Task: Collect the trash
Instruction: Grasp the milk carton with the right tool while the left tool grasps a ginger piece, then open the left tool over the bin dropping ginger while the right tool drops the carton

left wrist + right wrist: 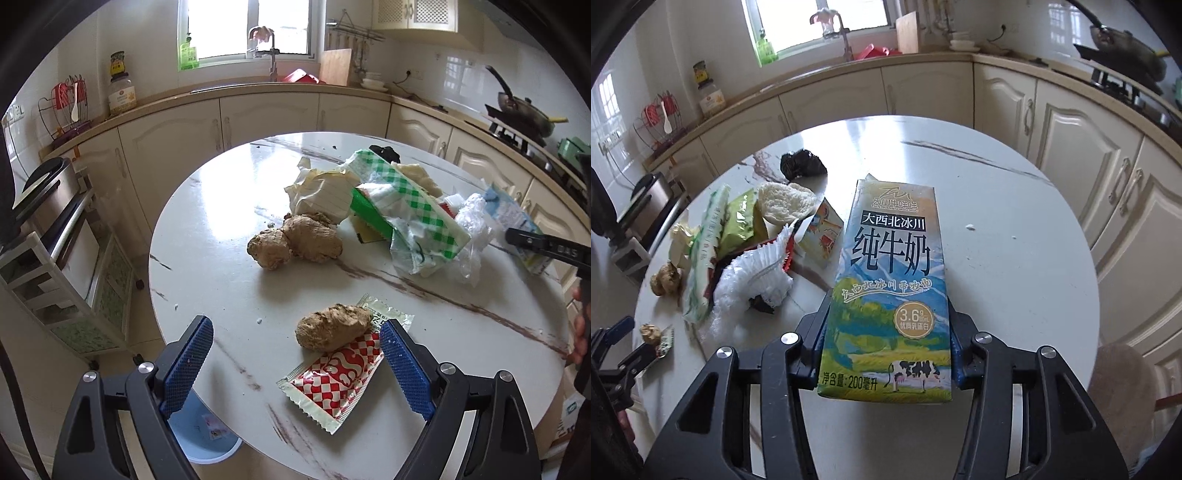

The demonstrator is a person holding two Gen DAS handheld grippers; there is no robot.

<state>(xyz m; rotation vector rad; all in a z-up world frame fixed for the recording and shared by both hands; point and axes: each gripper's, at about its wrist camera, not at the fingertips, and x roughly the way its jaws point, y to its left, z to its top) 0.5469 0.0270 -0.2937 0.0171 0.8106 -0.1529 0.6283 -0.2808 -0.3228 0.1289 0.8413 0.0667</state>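
The left tool (296, 360) stands wide open over the near edge of a round, glossy white table (207, 266) veined with brown marble streaks. Its blue, finely knurled pads (402, 373) grip nothing. Between them, closer to the right pad, lies a flat foil sachet (334, 376) with zigzag crimped edges and a red-and-white checked print. A rough, fibrous brown lump (332, 326) sits on the sachet's far end. Further ahead lies a larger knobbly brown piece (295, 242) of the same grainy texture. Beyond it, ahead and to the right, is a heap of crumpled paper, a green-and-white checked plastic wrapper (406, 199) and clear crinkled film. Below the table edge, under the left pad, the rim of a pale blue plastic bin (210, 443) shows.

The right tool (886, 343) is clamped on a milk carton (890, 280), a flattened rectangular paperboard pack printed with blue mountains, green meadow and a cow. The pads press on its lower sides, and the carton points away from the tool above the table. To the tool's left lies the same heap, with white pleated paper (757, 273) and a black crumpled wad (801, 164) beyond it.
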